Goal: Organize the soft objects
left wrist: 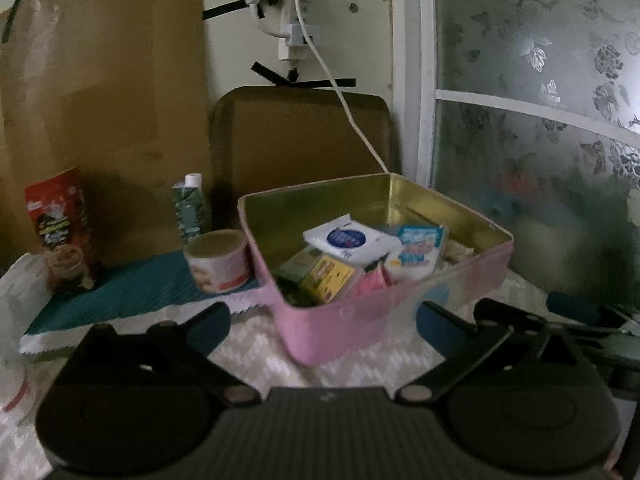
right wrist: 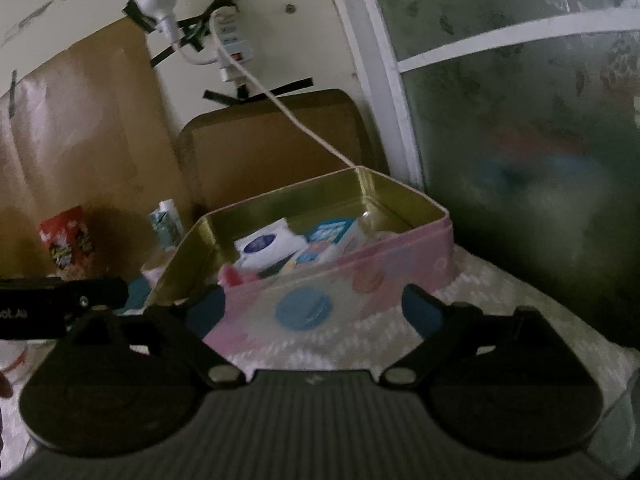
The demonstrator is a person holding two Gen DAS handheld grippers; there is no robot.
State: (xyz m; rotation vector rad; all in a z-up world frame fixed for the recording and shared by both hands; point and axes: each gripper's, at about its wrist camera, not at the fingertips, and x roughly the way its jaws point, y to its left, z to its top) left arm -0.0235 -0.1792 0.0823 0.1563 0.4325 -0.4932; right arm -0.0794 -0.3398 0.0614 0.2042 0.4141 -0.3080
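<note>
Left wrist view: the left gripper [left wrist: 322, 320] fills the bottom of the frame with its jaws spread wide and nothing between them, and just beyond, at centre, sits the pink tin [left wrist: 384, 312], packed with soft packets [left wrist: 352, 242]. Left of the tin a round can [left wrist: 218, 260] stands on a teal mat [left wrist: 120, 296]. Right wrist view: the right gripper [right wrist: 314, 310] likewise gapes empty before the tin's pink wall at centre.

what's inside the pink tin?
Inside the pink tin: a white packet with a blue circle lies on top, with a blue-and-white packet, a yellow packet and a pink packet. Anything beneath them, and most of the floor, is covered.
</note>
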